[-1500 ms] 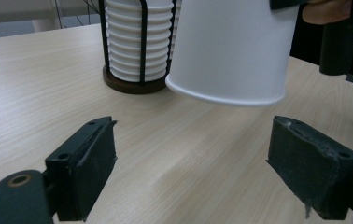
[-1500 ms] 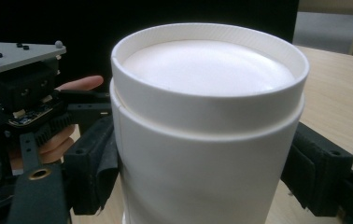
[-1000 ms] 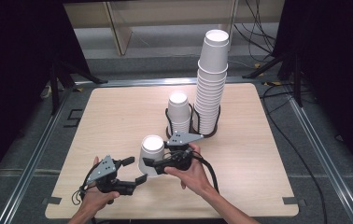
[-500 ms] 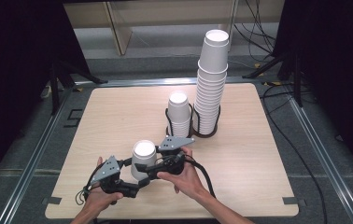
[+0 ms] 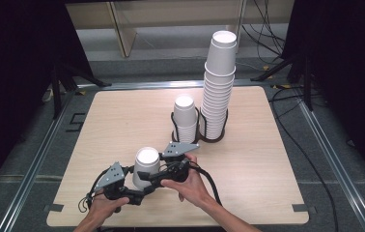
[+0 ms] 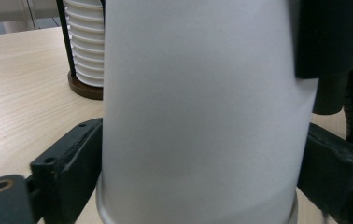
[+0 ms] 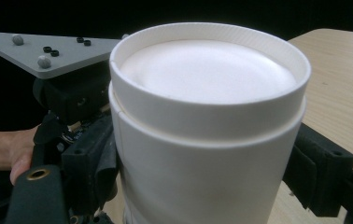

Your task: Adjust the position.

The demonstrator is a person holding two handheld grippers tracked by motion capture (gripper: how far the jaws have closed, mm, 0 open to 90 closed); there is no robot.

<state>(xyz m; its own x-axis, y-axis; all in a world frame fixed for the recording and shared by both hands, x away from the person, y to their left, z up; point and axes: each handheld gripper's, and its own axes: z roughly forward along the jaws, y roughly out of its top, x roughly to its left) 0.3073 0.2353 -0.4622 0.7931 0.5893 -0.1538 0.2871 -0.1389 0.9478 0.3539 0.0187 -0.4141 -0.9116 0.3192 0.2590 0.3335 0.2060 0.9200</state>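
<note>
Recording lab: black curtains (image 5: pixel 21 72), trailing floor cables (image 5: pixel 267 29), framed wooden table (image 5: pixel 122 116).

Even overhead light, dark surroundings; both gripper views blur soft up close.

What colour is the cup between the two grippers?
White all over. The cup shows best in the right gripper view.

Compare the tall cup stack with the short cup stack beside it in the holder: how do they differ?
The tall cup stack rises far above the short cup stack, holding many more cups. The tall cup stack stands in the right ring of the dark wire holder, the short cup stack in the left ring. The tall one's top cup sits loosely raised, with much of its wall exposed; the short one's cups nest evenly. Both are white paper cups, stacked upside down.
</note>
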